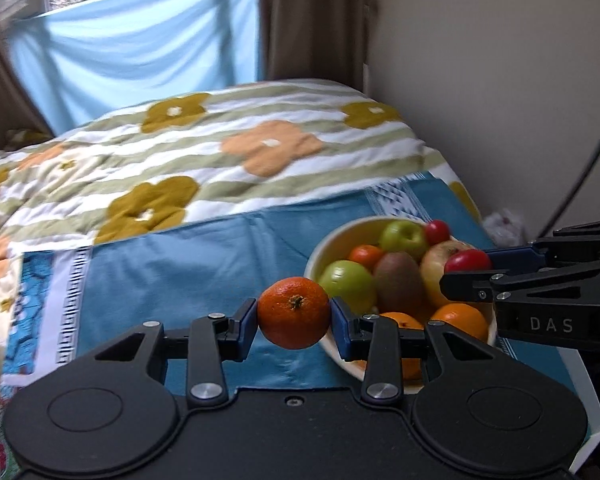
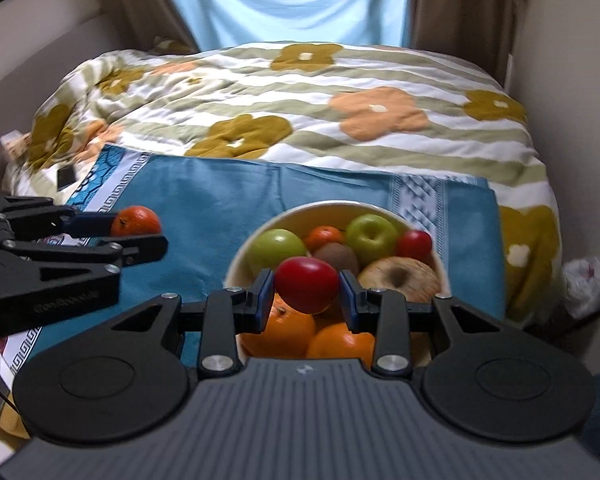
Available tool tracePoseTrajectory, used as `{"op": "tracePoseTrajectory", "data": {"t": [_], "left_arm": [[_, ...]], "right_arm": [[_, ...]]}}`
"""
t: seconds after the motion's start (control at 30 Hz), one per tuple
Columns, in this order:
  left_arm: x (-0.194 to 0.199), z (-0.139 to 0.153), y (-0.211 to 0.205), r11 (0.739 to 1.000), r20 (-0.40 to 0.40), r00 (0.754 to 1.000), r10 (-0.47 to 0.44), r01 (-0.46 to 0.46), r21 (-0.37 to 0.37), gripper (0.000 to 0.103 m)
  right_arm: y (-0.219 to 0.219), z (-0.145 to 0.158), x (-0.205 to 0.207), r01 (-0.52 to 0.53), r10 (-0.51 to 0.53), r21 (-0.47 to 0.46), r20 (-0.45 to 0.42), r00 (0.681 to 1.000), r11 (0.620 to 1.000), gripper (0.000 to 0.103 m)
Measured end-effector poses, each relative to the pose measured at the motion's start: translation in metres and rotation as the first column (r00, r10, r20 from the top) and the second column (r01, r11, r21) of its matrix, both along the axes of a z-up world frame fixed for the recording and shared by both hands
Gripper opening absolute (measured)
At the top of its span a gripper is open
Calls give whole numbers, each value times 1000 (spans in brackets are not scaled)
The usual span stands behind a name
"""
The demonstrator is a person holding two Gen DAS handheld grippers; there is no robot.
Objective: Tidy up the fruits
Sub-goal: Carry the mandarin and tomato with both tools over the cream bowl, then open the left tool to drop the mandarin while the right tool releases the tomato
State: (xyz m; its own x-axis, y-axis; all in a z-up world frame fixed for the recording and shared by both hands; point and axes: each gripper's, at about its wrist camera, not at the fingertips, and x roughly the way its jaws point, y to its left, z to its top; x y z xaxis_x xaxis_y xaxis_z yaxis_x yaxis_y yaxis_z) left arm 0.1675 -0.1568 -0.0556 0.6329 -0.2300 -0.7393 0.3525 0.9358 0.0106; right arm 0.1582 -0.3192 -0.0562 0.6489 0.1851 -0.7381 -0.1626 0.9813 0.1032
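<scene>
My left gripper (image 1: 294, 314) is shut on a small orange mandarin (image 1: 294, 312), held just left of the cream bowl (image 1: 331, 240) and above the blue cloth. My right gripper (image 2: 305, 294) is shut on a small red fruit (image 2: 305, 286), held over the near part of the bowl (image 2: 319, 206). In the bowl lie two green apples (image 2: 369, 232), a kiwi (image 2: 337, 256), a pale apple (image 2: 399, 278), another red fruit (image 2: 413, 244), a mandarin and oranges (image 2: 339, 342). The right wrist view has the left gripper (image 2: 140, 230) at the left with its mandarin (image 2: 136, 220). The right gripper (image 1: 465, 270) shows at the right of the left wrist view.
The bowl stands on a blue patterned cloth (image 2: 204, 200) spread over a white table by a bed with a flowered quilt (image 2: 300, 112). Behind are a light blue sheet (image 1: 140, 40) over a window, brown curtains and a wall at the right. A white bag (image 2: 583, 284) lies right of the table.
</scene>
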Motion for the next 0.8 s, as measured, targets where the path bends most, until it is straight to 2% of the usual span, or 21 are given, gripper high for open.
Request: {"op": "tracePoseTrajectory", "data": {"t": [0.5, 0.53, 0.57, 0.6, 0.63, 0.67, 0.8], "left_arm": [[35, -38, -24, 990, -111, 984, -138, 141, 23, 44], [36, -39, -24, 989, -114, 983, -141, 145, 25, 47], [36, -38, -23, 989, -114, 983, -142, 146, 23, 62], [35, -36, -21, 989, -105, 984, -143, 145, 14, 82], [34, -33, -18, 990, -89, 986, -142, 143, 5, 89], [34, -30, -16, 990, -74, 988, -139, 139, 0, 93], [34, -22, -1, 993, -59, 992, -115, 114, -10, 93]], "right_arm": [[-13, -10, 3, 144, -143, 34, -27, 989, 989, 50], [-13, -10, 3, 150, -149, 33, -28, 988, 988, 50], [-13, -11, 3, 155, -154, 33, -29, 988, 987, 50], [-13, -11, 3, 161, -160, 34, -30, 987, 986, 50], [-13, -11, 3, 166, -165, 36, -32, 986, 985, 50], [-14, -11, 4, 170, -169, 37, -33, 985, 985, 50], [-14, -12, 6, 177, -176, 39, -33, 984, 983, 50]]}}
